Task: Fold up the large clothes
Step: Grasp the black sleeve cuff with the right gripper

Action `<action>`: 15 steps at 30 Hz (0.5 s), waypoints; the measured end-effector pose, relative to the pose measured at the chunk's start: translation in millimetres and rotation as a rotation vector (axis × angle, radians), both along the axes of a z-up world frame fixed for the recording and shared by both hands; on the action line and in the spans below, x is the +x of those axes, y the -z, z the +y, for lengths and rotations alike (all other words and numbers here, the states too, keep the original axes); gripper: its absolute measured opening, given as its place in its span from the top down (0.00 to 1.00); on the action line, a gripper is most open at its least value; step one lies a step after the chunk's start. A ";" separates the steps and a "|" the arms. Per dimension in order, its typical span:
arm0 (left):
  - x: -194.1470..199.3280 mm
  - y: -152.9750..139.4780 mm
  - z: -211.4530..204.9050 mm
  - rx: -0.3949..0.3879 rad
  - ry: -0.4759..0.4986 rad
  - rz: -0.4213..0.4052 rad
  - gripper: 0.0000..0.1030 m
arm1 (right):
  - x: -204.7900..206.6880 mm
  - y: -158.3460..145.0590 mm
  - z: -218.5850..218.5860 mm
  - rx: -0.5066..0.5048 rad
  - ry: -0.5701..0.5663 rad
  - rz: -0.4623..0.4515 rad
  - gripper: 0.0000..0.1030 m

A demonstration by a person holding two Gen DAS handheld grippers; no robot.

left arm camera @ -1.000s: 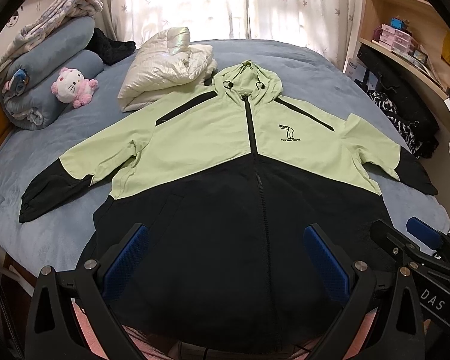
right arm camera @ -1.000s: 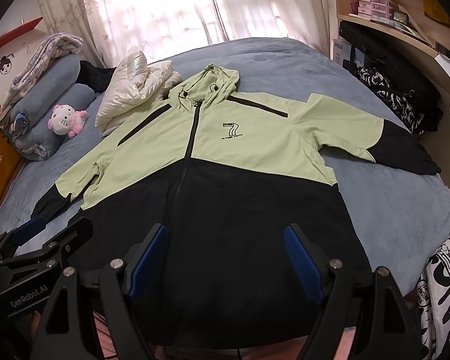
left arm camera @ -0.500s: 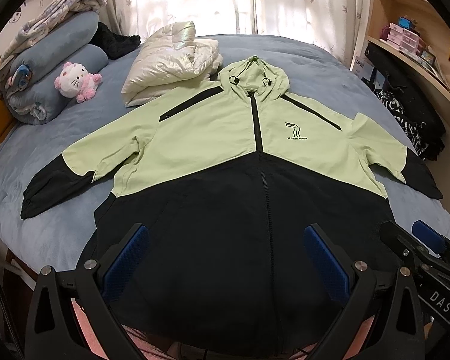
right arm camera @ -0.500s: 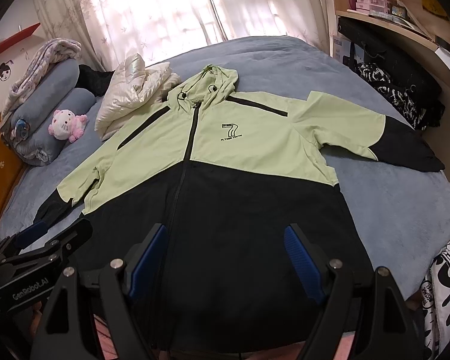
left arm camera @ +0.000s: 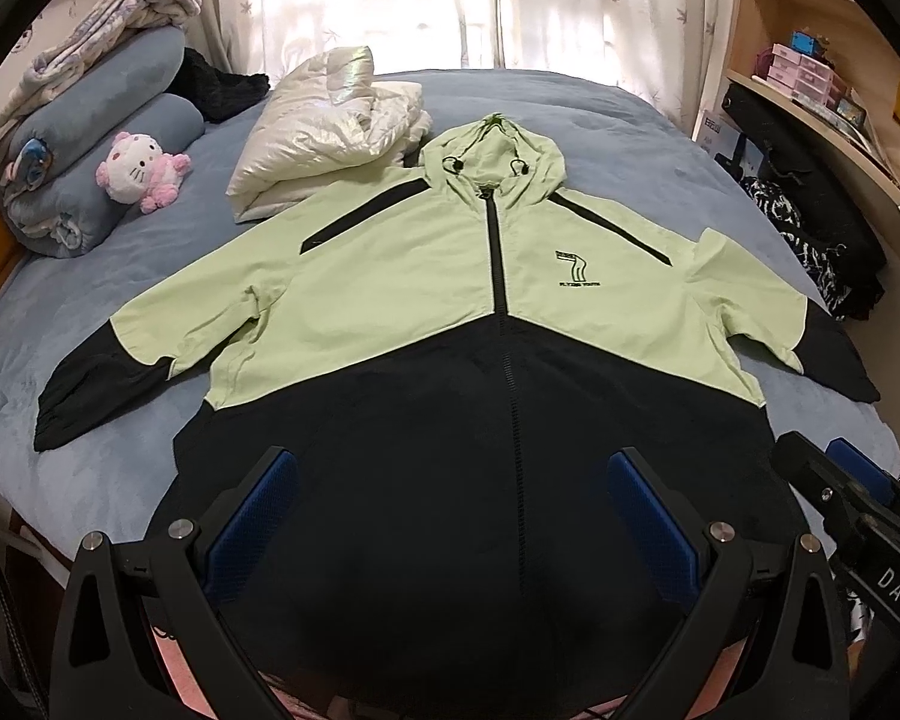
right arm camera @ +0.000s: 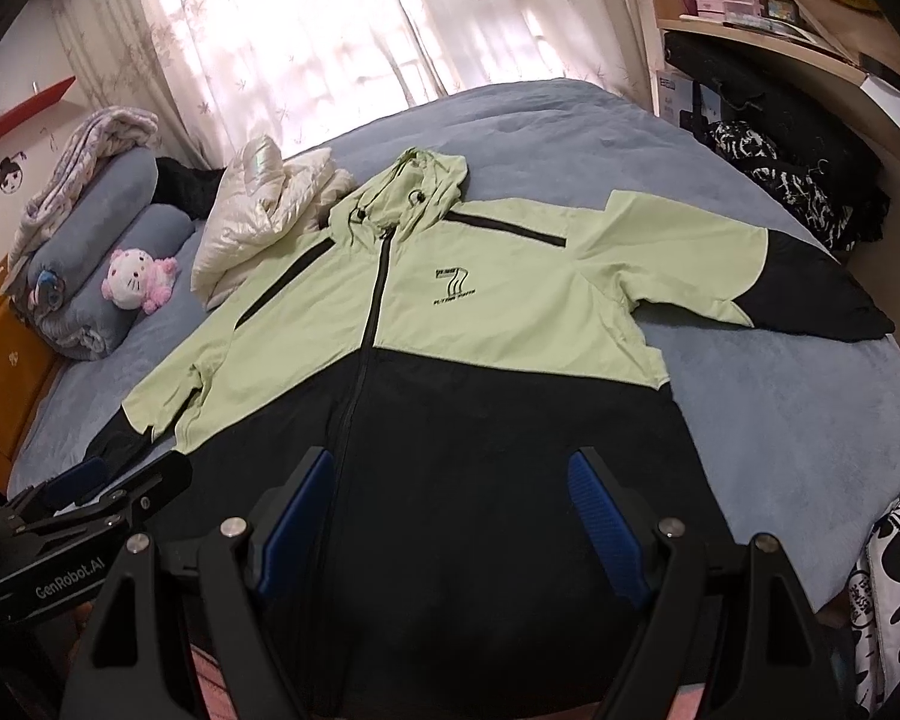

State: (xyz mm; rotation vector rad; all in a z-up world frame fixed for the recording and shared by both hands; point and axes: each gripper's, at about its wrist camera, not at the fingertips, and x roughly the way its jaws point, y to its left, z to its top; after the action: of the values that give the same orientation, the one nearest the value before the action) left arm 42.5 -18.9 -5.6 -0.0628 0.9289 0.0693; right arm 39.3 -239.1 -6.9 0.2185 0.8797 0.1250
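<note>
- Jacket [left arm camera: 390, 276], light green top half with black lower half and black cuffs, is lying face up and spread flat on the blue bed [left arm camera: 630, 132], zipper closed, hood [left arm camera: 492, 162] pointing to 12 o'clock toward the curtains [left arm camera: 426, 0]
- Sleeves are lying out to both sides: in the left wrist view one black cuff is sitting at 9 o'clock, the other at 3 o'clock near the bed edge
- Hem is sitting at 6 o'clock, nearest both cameras, black fabric filling the space between the fingers in each view
- Left gripper [left arm camera: 450, 516] is hovering over the black hem area, jaws spread wide, blue pads [left arm camera: 252, 516] holding nothing; contact with the fabric is not clear
- Right gripper [right arm camera: 450, 510] is doing the same just beside it, jaws wide apart, nothing between the pads [right arm camera: 600, 516]
- Each gripper is showing in the other's view: right one at 4 o'clock in the left wrist view, left one at 8 o'clock in the right wrist view
- White puffy jacket [left arm camera: 330, 126] is lying bundled at 11 o'clock, touching the green jacket's shoulder near the hood
- Pink-and-white plush toy [left arm camera: 141, 171] is leaning against rolled blue blankets [left arm camera: 96, 120] at 10 o'clock
- Dark clothes pile [left arm camera: 810, 222] is sitting at 2 o'clock under a wooden shelf [left arm camera: 822, 114]
</note>
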 end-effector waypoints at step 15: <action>45.4 -43.8 -52.0 0.079 0.117 -0.091 0.01 | 28.9 -46.7 -71.8 -0.038 0.073 -0.117 0.22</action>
State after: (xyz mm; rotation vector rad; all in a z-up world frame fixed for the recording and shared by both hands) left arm 87.9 -70.9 38.1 0.0610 0.8365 -0.0052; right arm 68.2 -311.0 39.8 0.2055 0.7562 0.0524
